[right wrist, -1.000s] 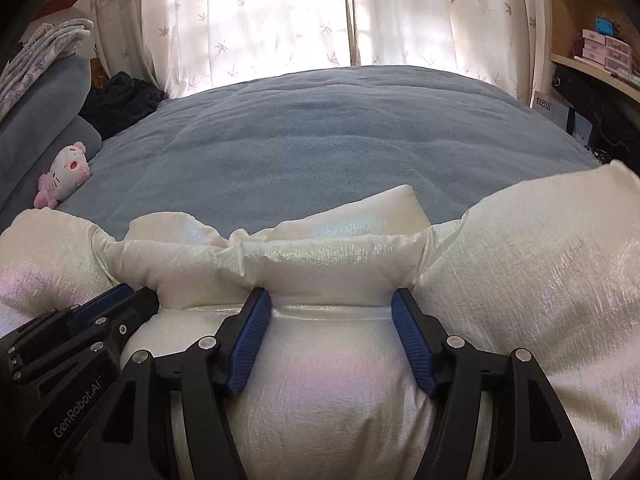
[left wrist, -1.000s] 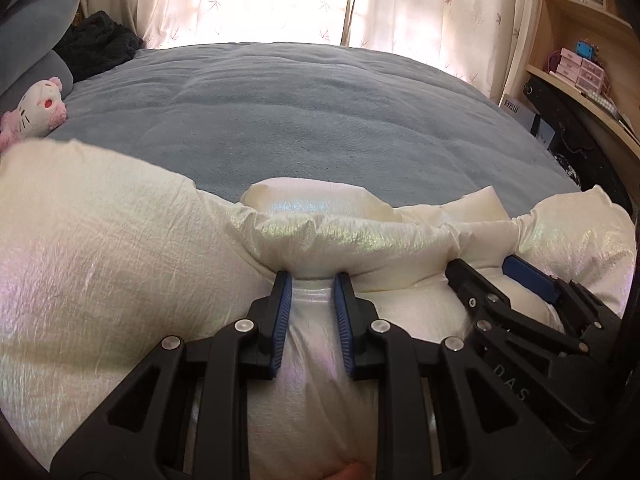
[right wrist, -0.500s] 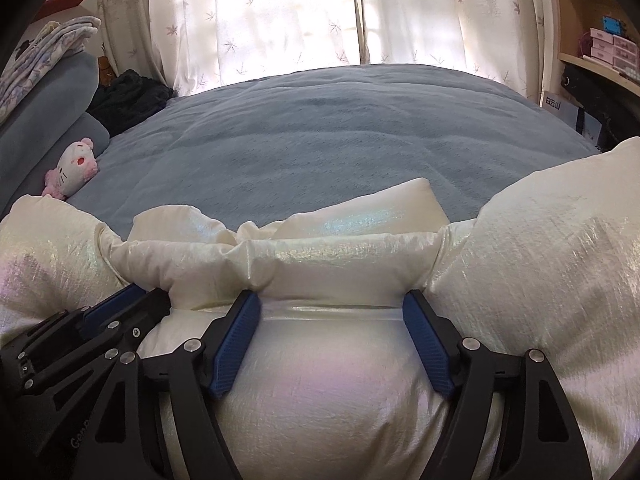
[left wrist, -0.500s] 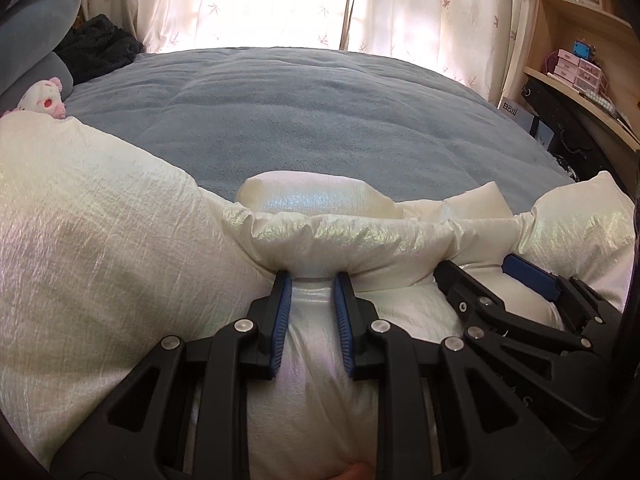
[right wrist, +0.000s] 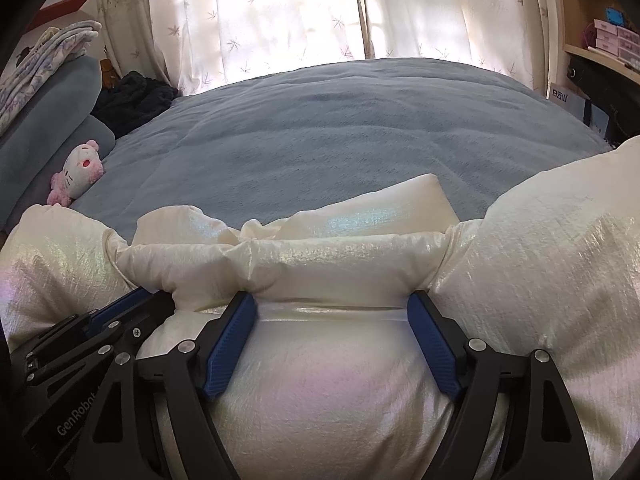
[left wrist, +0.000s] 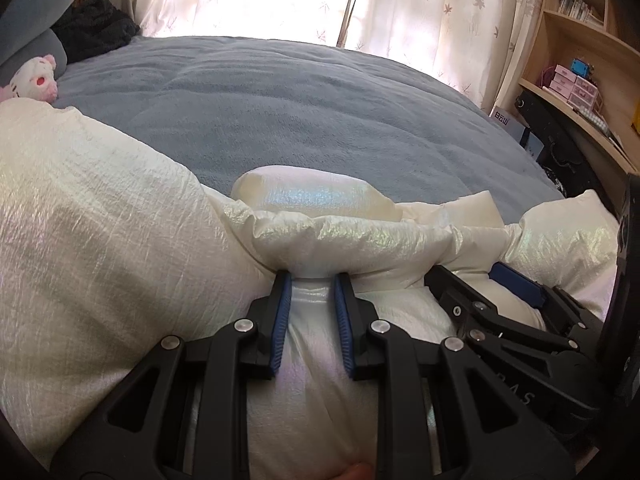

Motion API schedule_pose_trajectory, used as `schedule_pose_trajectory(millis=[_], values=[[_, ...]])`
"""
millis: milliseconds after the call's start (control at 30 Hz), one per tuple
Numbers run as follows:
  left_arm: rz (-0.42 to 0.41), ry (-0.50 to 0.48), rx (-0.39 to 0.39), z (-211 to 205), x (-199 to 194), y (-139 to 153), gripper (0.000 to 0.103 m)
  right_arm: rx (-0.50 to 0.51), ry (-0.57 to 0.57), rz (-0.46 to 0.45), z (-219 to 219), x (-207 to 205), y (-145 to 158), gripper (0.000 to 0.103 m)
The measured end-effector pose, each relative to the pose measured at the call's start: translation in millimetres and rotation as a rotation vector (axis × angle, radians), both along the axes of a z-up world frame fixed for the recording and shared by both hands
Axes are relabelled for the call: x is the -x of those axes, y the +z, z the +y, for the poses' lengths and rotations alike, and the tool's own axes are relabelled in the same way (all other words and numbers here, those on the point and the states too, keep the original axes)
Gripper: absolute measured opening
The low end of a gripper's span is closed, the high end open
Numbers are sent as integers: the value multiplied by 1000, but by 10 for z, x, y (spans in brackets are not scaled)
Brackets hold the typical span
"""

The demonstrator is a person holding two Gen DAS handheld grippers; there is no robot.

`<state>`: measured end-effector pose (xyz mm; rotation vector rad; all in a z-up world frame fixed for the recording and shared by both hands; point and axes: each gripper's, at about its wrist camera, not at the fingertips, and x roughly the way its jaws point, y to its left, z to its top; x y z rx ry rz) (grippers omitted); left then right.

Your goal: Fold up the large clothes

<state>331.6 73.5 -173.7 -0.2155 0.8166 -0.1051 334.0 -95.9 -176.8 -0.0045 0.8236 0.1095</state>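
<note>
A cream, shiny puffy jacket (left wrist: 100, 240) lies bunched on the blue-grey bed cover (left wrist: 300, 112) at the near edge. My left gripper (left wrist: 310, 280) is shut on a thick rolled fold of it, the blue pads pinching the padding. Just to its right, my right gripper (left wrist: 468, 276) sits on the same fold. In the right wrist view the jaws of the right gripper (right wrist: 332, 300) are opening wide, and the jacket (right wrist: 540, 260) bulges between them without being pinched. The left gripper (right wrist: 140, 296) shows at the lower left of that view.
A pink and white plush toy (right wrist: 78, 172) lies at the bed's left edge by grey pillows (right wrist: 48, 120). A dark heap of clothes (right wrist: 132, 100) sits at the far left corner. Wooden shelves (left wrist: 580, 60) stand on the right, curtains (right wrist: 280, 12) behind.
The right gripper's jaws have spread steadily wider around the jacket's fold. The left gripper keeps its pinch, and both hands stay where they were.
</note>
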Motion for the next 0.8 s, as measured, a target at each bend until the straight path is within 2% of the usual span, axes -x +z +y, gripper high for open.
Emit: schedule_pose_trajectory(millis=[133, 233, 300, 400, 433, 533, 600, 667, 733, 800], values=[[61, -43, 0, 71, -110, 111, 19, 9, 29, 57, -25, -85, 91, 80], [81, -69, -50, 235, -184, 242, 19, 1, 46, 81, -171, -144, 243, 77], [84, -33, -114, 380, -195, 311, 19, 26, 13, 67, -373, -185, 373, 76], [119, -3, -157, 605, -257, 334, 18, 43, -88, 61, -853, -285, 538, 76], [124, 9, -193, 657, -273, 338, 18, 54, -121, 71, -1031, -324, 565, 76], [134, 24, -224, 739, -291, 296, 18, 76, -198, 103, -1423, -375, 539, 76], [133, 26, -211, 770, -304, 227, 19, -32, -218, 113, -1611, -365, 468, 77], [114, 28, -253, 718, -265, 155, 19, -47, -225, 90, -1622, -341, 411, 80], [97, 31, -306, 615, -259, 84, 19, -3, -216, 55, -1519, -324, 346, 82], [88, 34, -306, 566, -253, 21, 19, 11, -221, 27, -1469, -295, 276, 84]])
